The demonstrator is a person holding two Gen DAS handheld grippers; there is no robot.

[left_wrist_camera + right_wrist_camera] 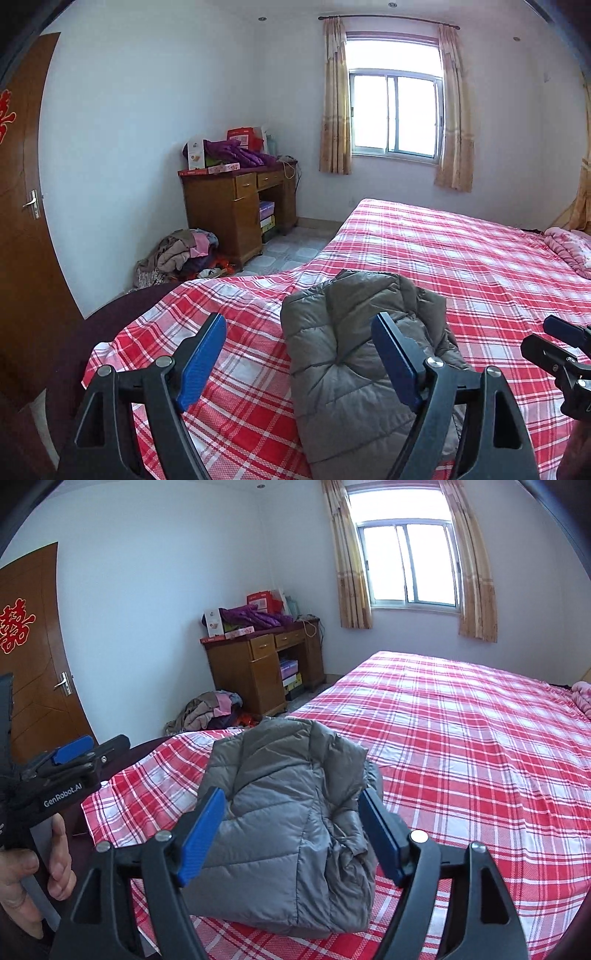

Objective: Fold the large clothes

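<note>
On the bed [461, 738] at 12 o'clock, your grey jacket [288, 819] lies folded, left tool [299, 354] and right tool [291, 834] both released; next, likely fetch another garment.

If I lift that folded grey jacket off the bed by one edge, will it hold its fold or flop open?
The jacket looks like puffy quilted down, so it is probably light for its bulk and floppy. Lifted by one edge, the loose folded layers would likely sag and open. Its shell has a slight sheen, so it may slip between the pads. Supporting both sides seems safer.
</note>
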